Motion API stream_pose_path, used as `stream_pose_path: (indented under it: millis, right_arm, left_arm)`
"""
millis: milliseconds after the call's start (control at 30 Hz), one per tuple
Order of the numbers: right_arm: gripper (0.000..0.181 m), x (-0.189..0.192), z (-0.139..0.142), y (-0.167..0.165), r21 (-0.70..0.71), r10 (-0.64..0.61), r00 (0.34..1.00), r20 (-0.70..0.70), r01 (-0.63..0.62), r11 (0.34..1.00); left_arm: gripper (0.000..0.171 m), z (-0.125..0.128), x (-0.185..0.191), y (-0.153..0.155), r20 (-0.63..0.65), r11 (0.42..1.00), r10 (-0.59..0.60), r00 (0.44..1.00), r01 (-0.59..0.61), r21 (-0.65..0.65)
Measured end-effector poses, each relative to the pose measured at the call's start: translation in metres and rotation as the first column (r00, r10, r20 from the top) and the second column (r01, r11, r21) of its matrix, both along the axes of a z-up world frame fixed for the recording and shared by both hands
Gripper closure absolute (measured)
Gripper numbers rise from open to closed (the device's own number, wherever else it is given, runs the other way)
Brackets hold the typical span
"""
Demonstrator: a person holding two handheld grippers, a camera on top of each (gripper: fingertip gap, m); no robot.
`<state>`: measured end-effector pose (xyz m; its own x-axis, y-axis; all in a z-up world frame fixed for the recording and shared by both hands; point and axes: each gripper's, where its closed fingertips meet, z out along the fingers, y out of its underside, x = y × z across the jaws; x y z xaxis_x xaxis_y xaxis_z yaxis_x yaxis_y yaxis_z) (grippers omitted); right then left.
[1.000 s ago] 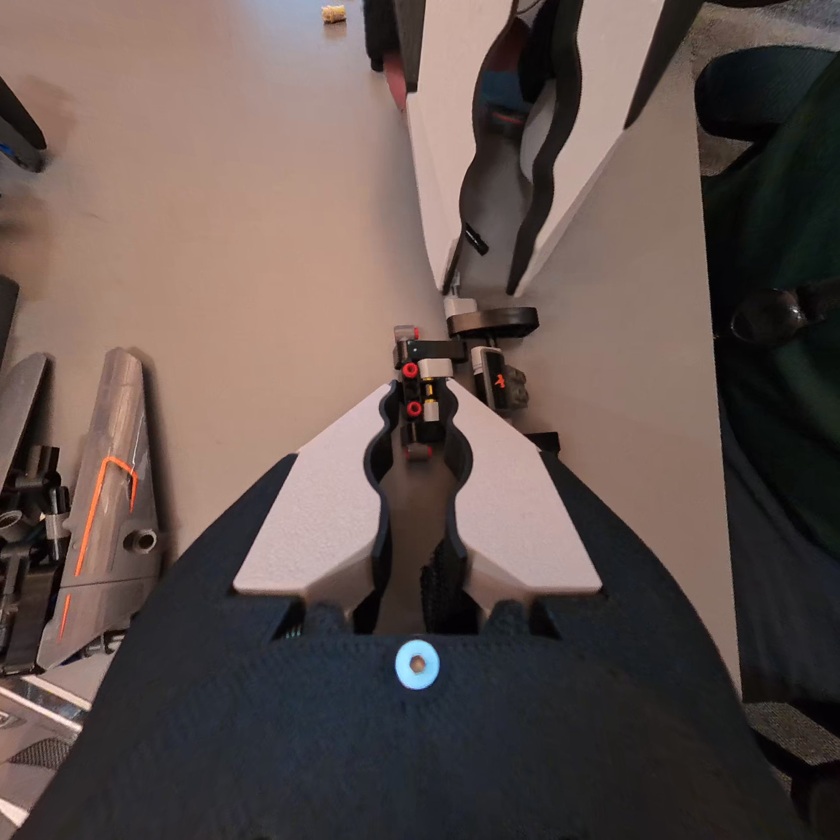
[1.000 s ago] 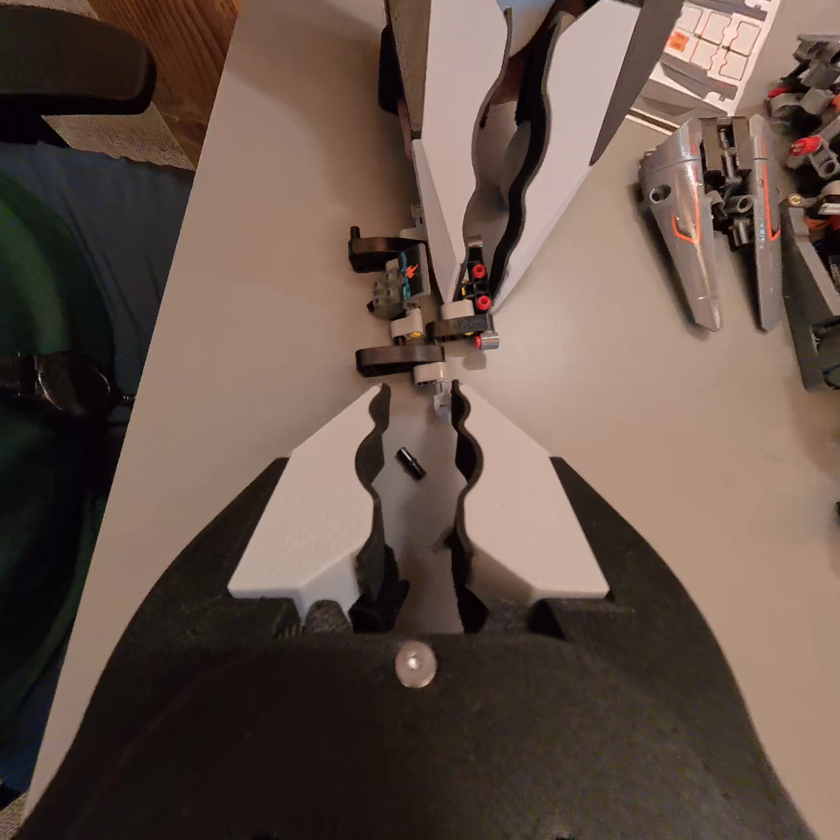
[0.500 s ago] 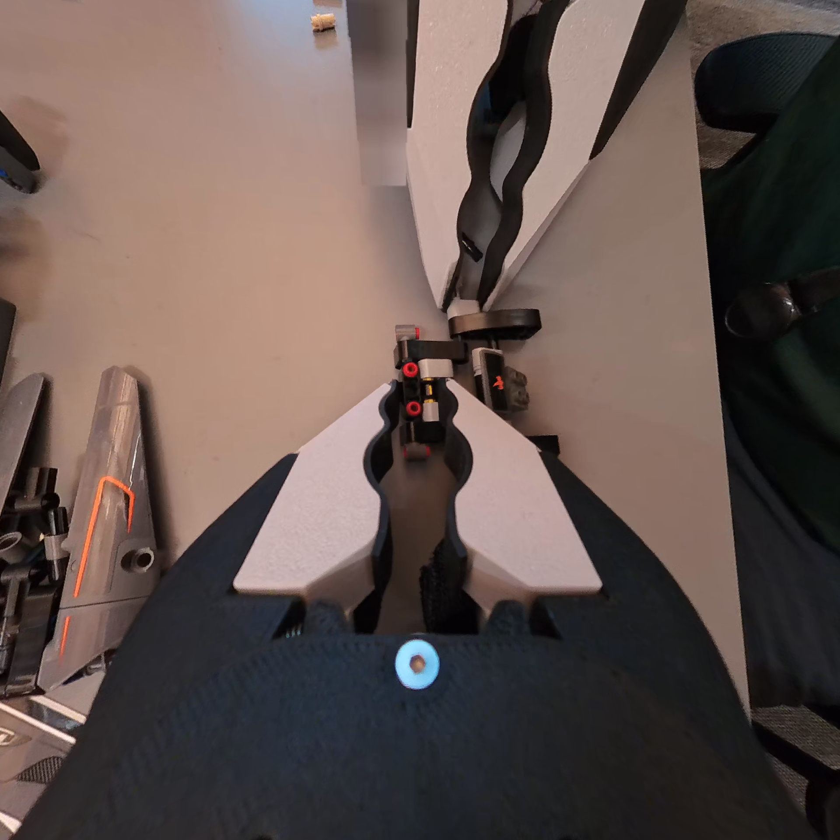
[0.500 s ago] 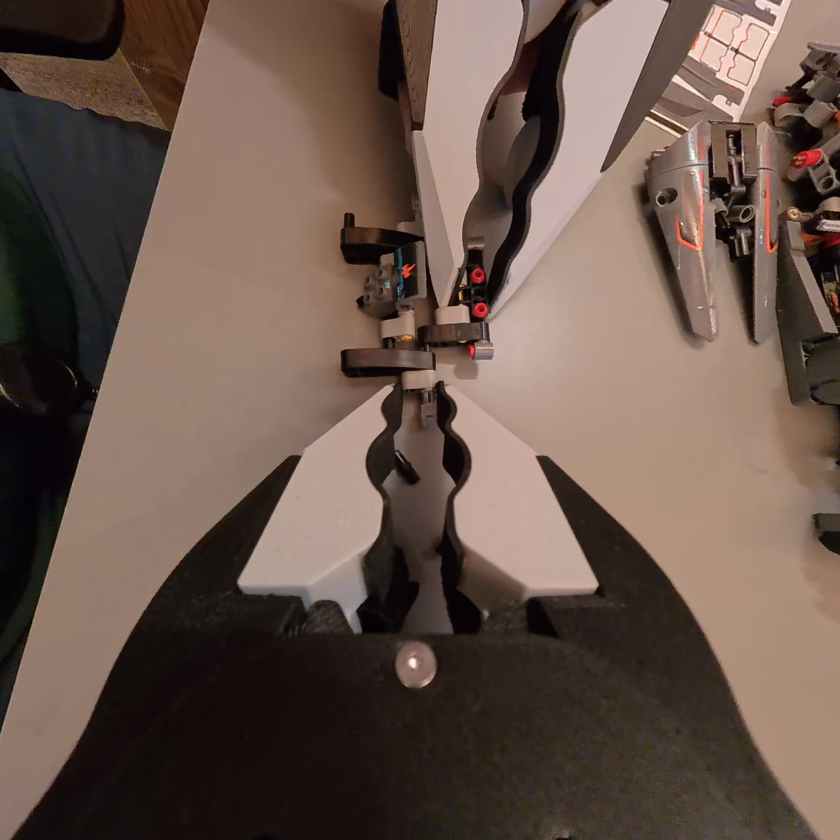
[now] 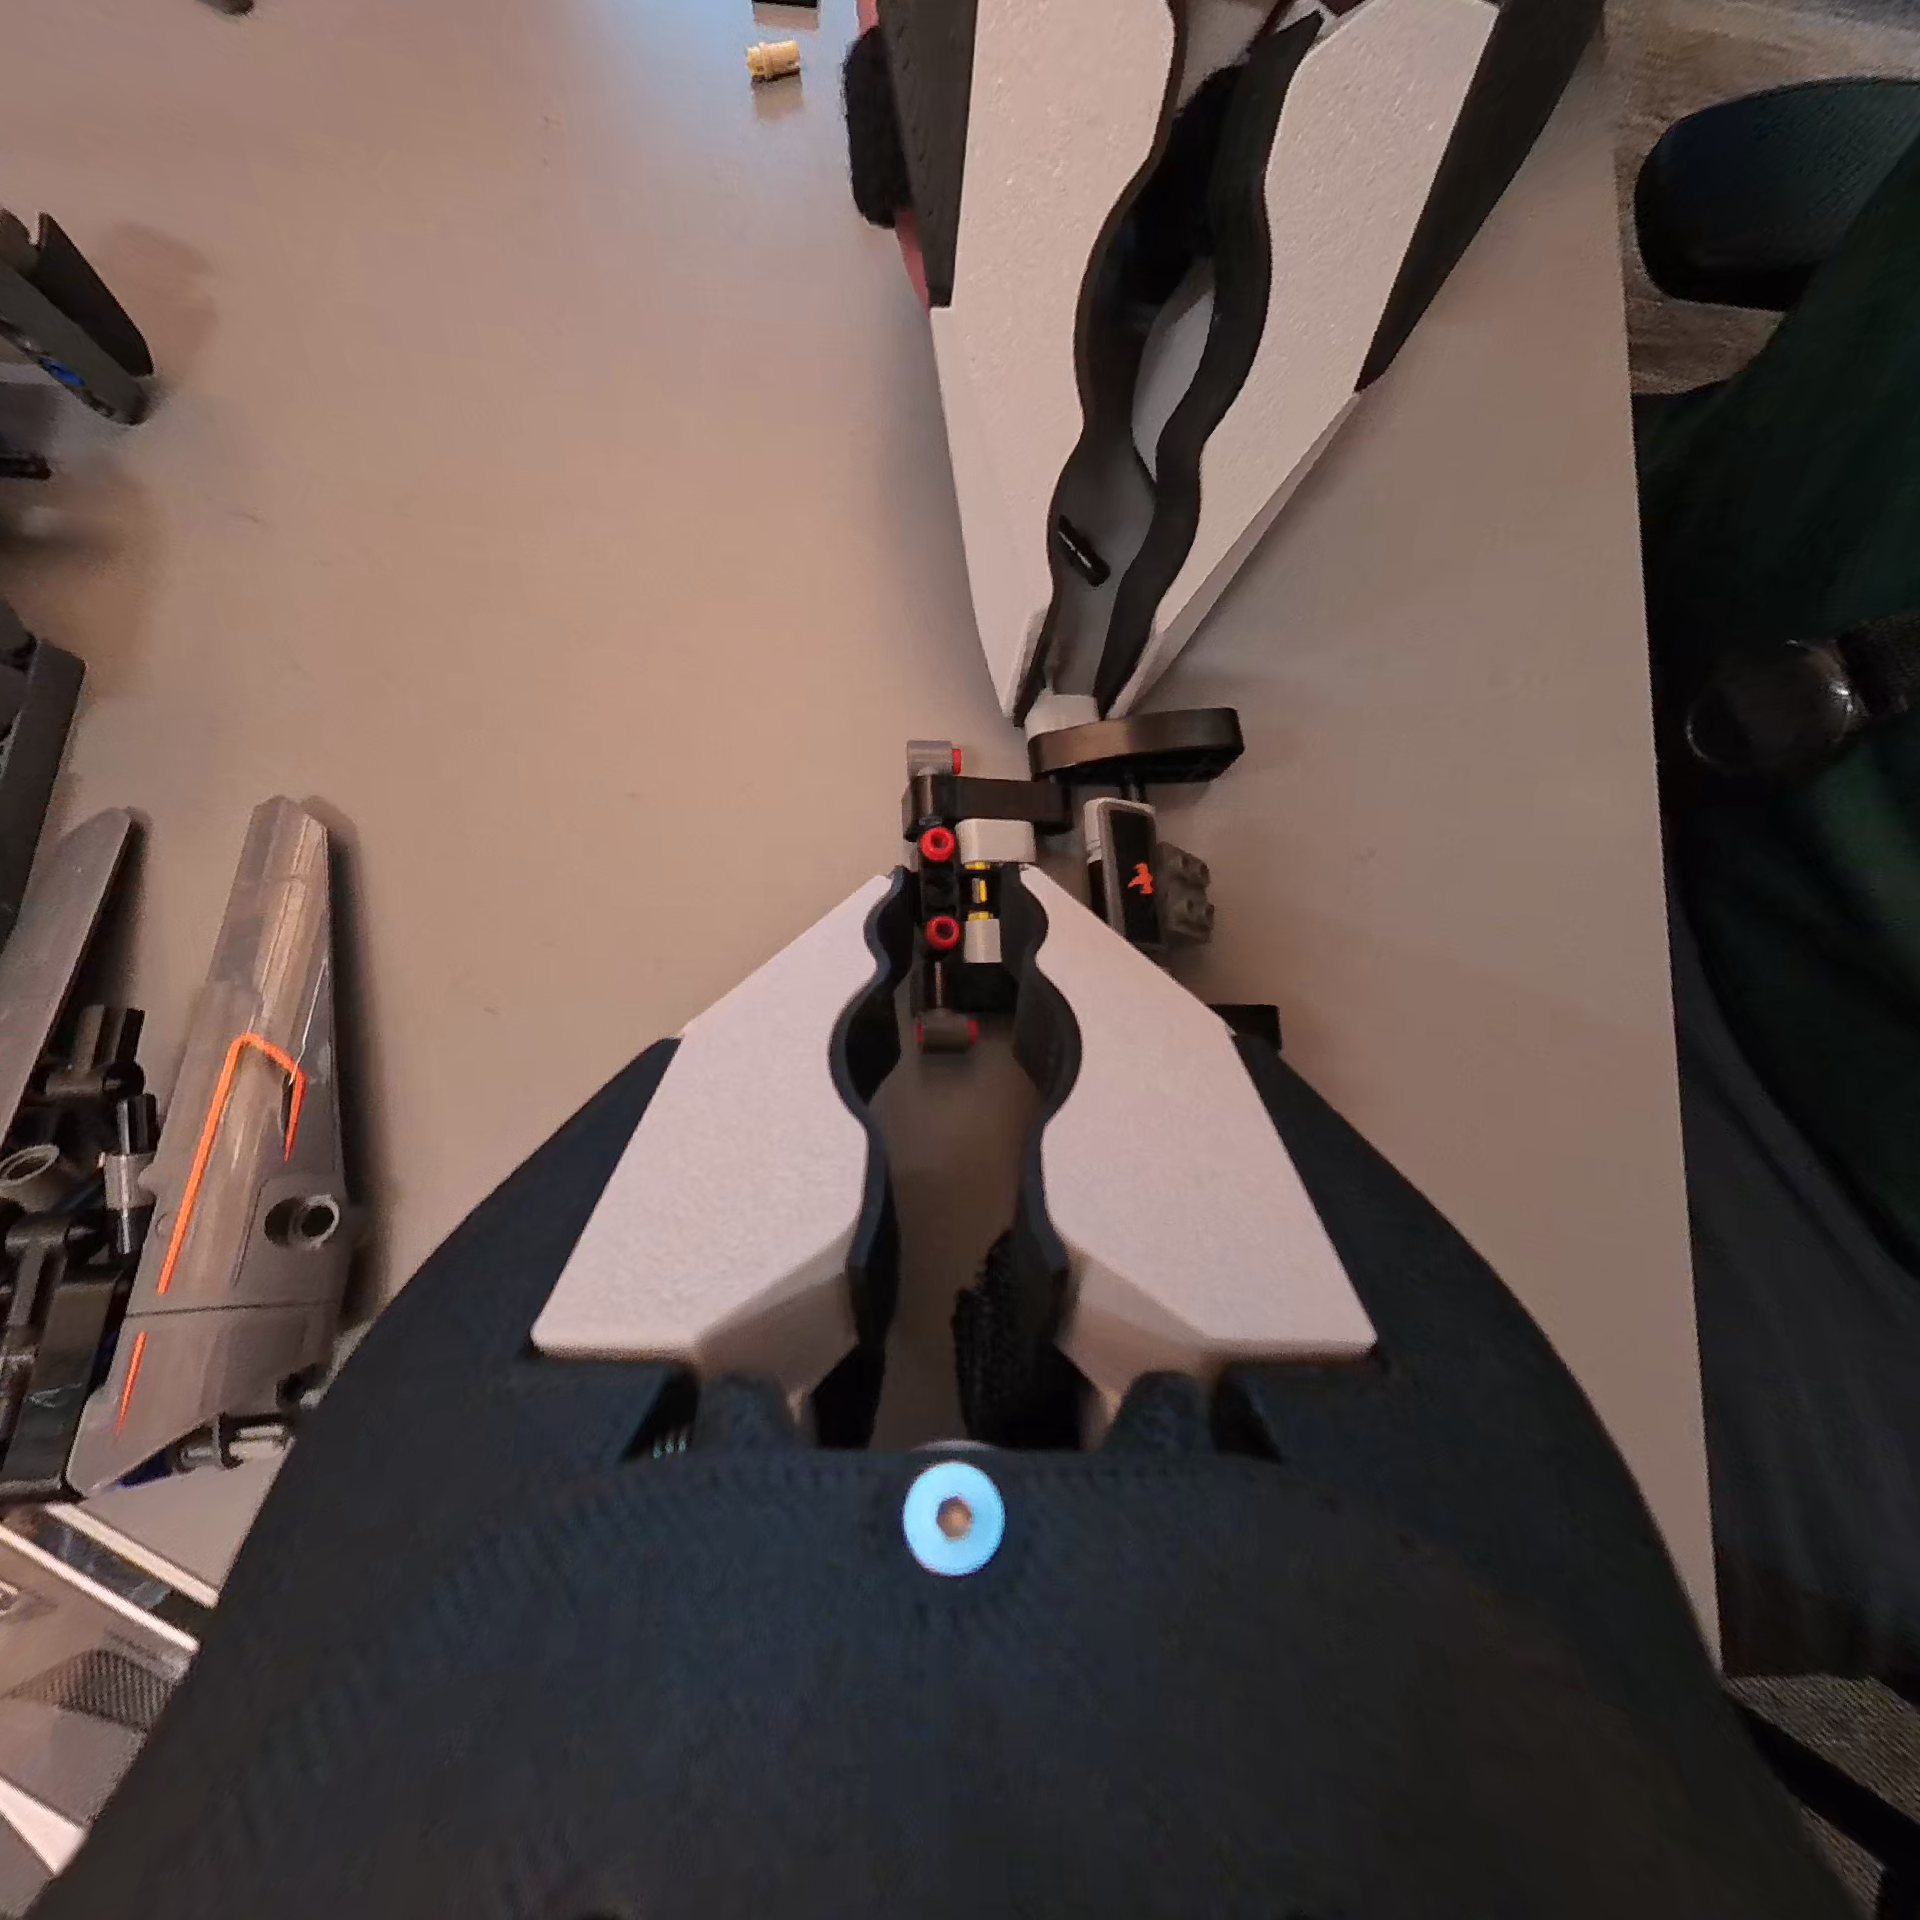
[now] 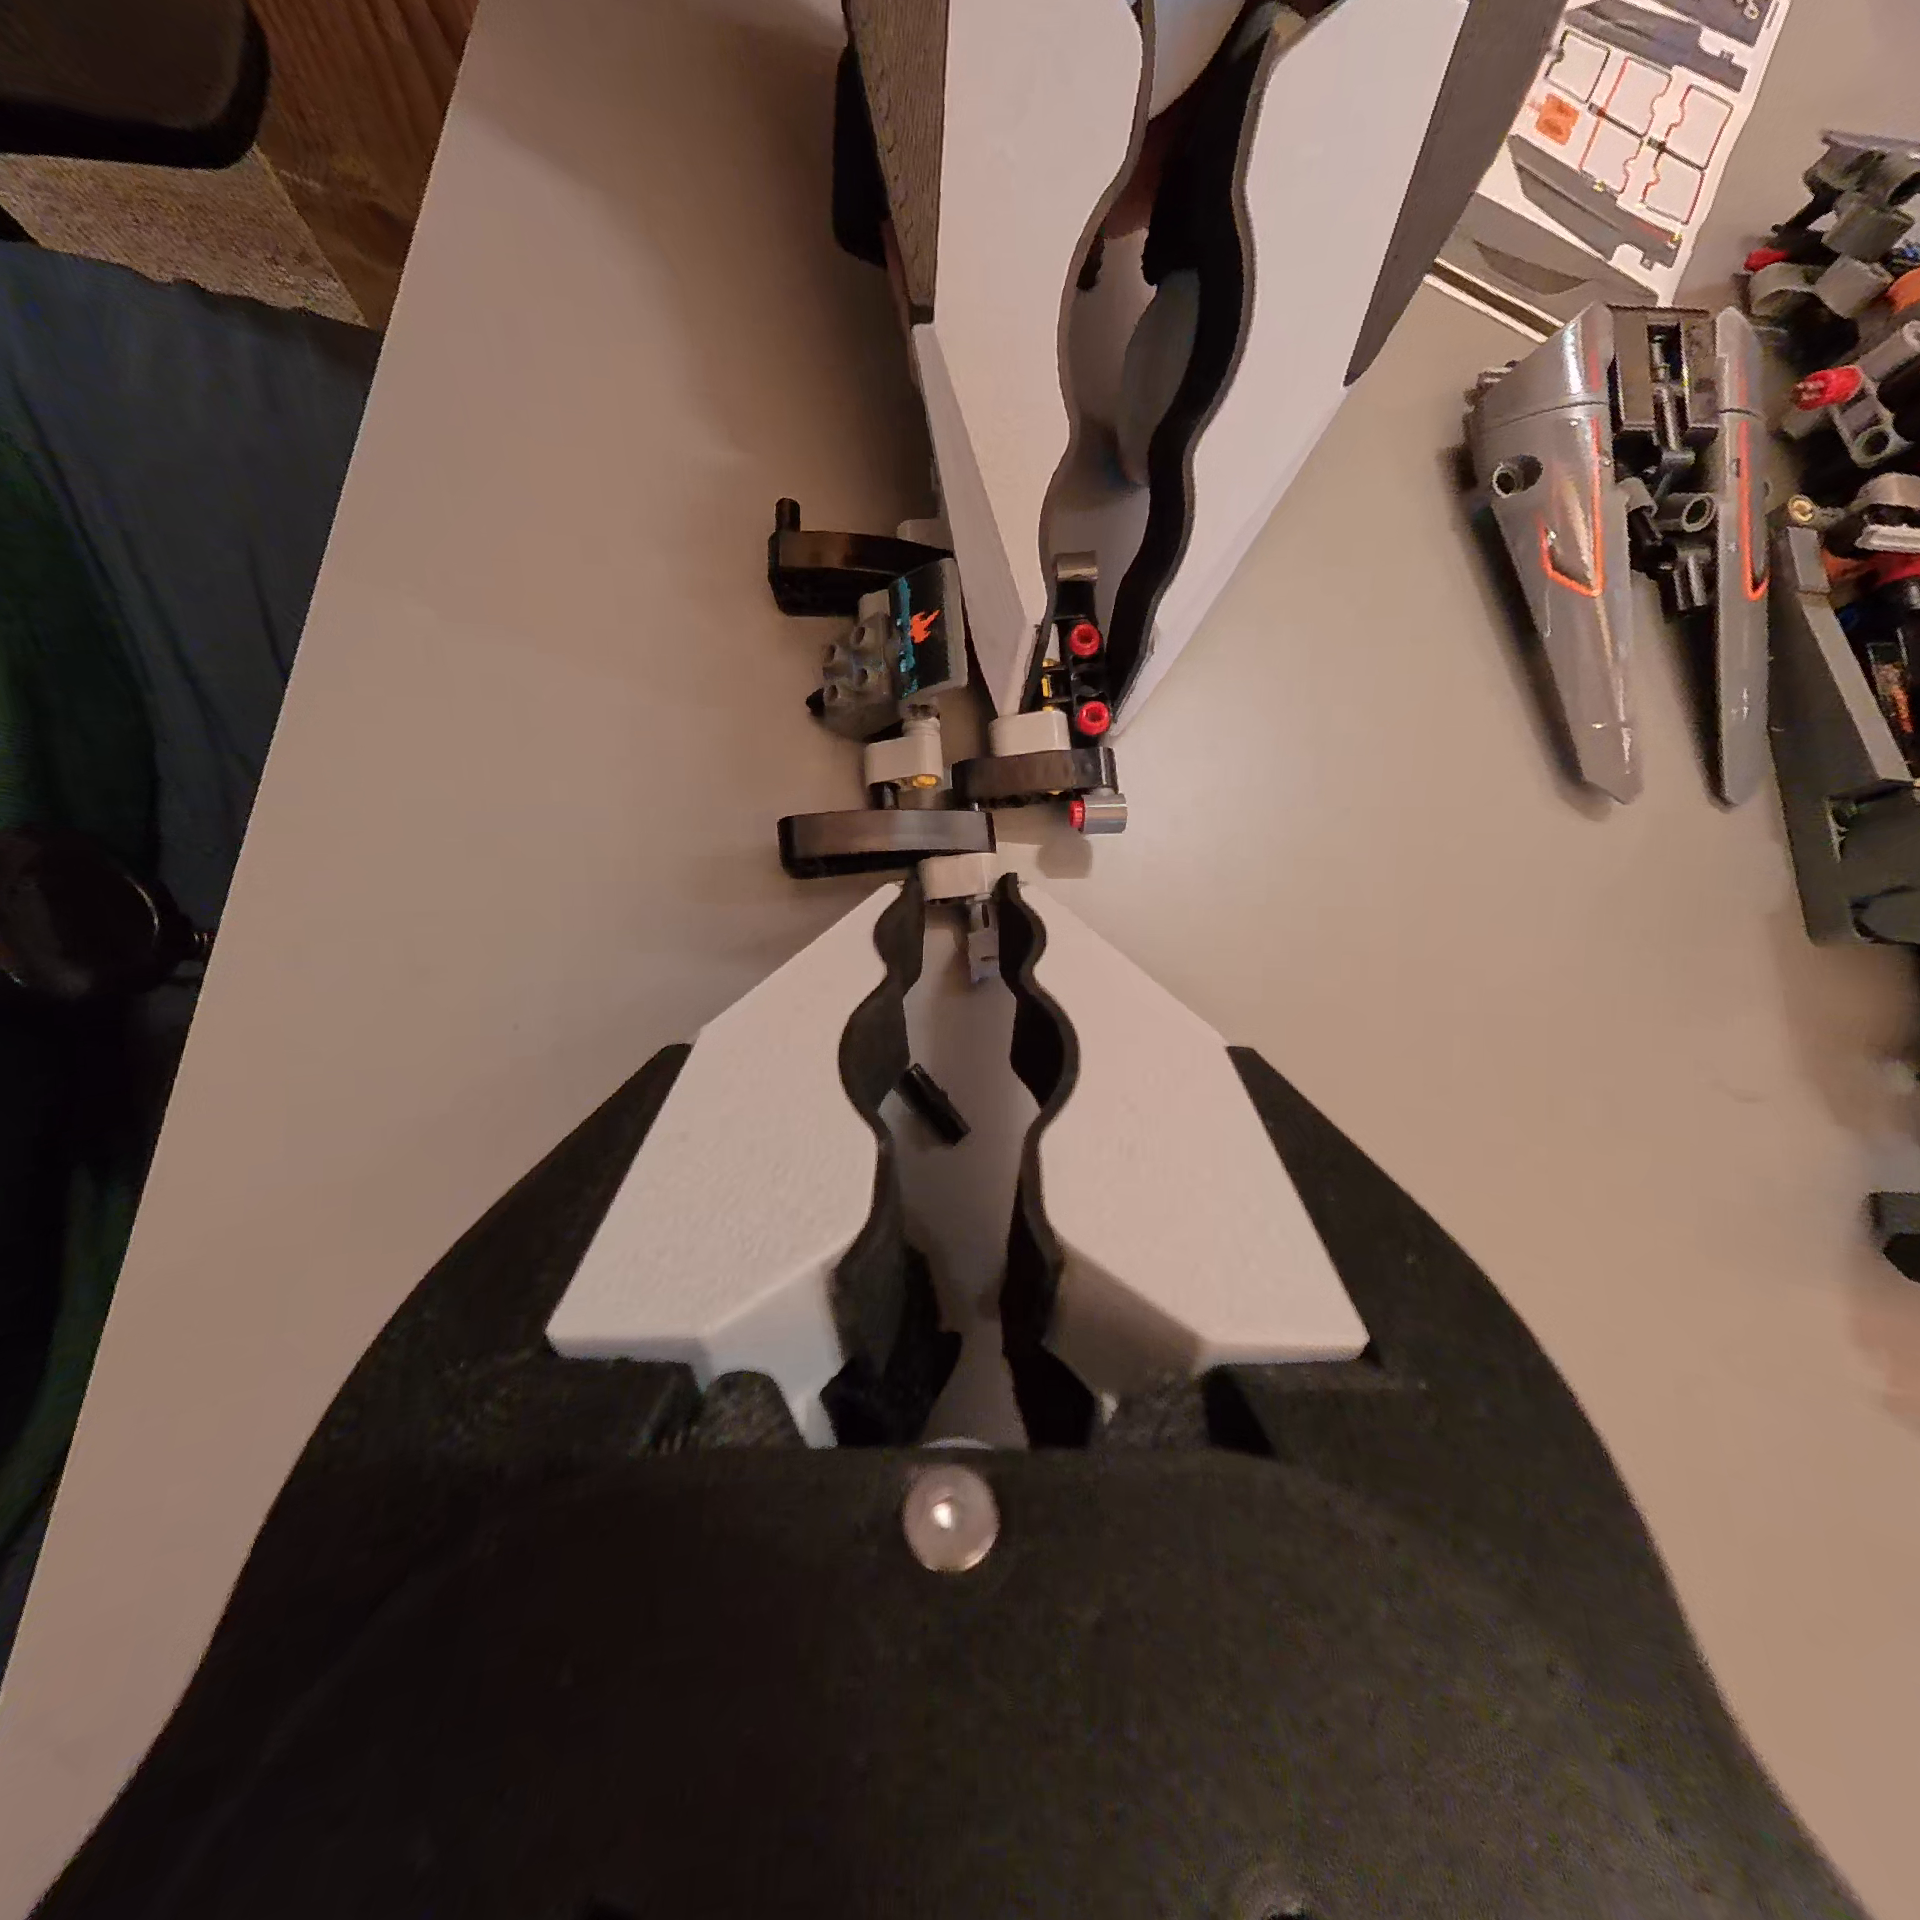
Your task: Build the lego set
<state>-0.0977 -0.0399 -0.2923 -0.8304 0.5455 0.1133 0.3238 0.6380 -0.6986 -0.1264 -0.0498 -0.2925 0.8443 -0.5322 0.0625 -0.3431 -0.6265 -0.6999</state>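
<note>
Far left of the left wrist view, the grey wing panels [image 5: 234,1122] with orange striping lie parked on the table [image 5: 582,499], well apart from the action. Slide to centre frame and there's the left gripper [image 5: 958,935], its claw pinching the black end of the small lego assembly [image 5: 961,914], red pins and a yellow-tipped connector showing right between the fingertips. Just right of that sits the black printed tile piece [image 5: 1132,883] on its grey brick, and above it the black curved liftarm [image 5: 1138,740]. Upper right, the right gripper [image 5: 1070,691] comes in from the opposite side. Over to the right wrist view: the right gripper [image 6: 961,904] has its tips closed in around the pale connector [image 6: 956,871] and the small grey pin [image 6: 979,940] at the assembly's near end — gripping or merely bracketing, I can't tell. A loose black pin [image 6: 932,1103] lies on the table between the fingers, farther back. Upper right of that frame, the instruction sheet [image 6: 1621,135] and more grey wing panels [image 6: 1569,561] wait. The step looks like a two-ended press or adjustment, so the smart play is this: left holds firm and level, right pushes straight along the axle line, no twisting, or those liftarms may pop loose.
</note>
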Motion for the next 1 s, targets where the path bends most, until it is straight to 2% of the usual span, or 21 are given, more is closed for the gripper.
stream_pose_path:
  millis: [267, 433, 567, 667, 800, 1000]
  right_arm:
    - [0.170, -0.001, 0.000, -0.003, 0.013, -0.001, 1.000, 0.001, 0.001, 1.000]
    - [0.169, -0.003, 0.002, 0.000, -0.032, -0.022, 1.000, 0.017, 0.023, 0.999]
    - [0.168, -0.004, 0.004, 0.002, -0.018, -0.029, 1.000, -0.003, 0.029, 0.999]
    - [0.168, -0.004, 0.001, 0.003, -0.006, -0.032, 0.999, 0.011, 0.032, 0.999]
    - [0.162, -0.004, 0.002, 0.006, -0.004, -0.049, 0.999, 0.013, 0.049, 0.999]
    - [0.151, 0.002, 0.009, 0.008, -0.029, -0.060, 0.998, 0.007, 0.060, 0.998]
  left_arm:
    - [0.157, 0.000, 0.000, -0.001, -0.007, 1.000, 0.004, 1.000, -0.004, 0.004]
    - [0.157, 0.000, -0.001, 0.000, -0.013, 1.000, -0.005, 1.000, 0.005, -0.002]
    - [0.151, 0.004, -0.008, 0.004, -0.030, 0.999, 0.050, 0.998, -0.050, 0.019]
    - [0.138, 0.016, -0.017, 0.003, 0.007, 0.993, 0.113, 0.994, -0.113, 0.046]
    - [0.132, 0.034, -0.026, -0.013, 0.035, 0.978, 0.193, 0.980, -0.196, 0.076]
    - [0.134, 0.024, -0.010, -0.047, -0.012, 0.952, 0.300, 0.954, -0.299, 0.062]
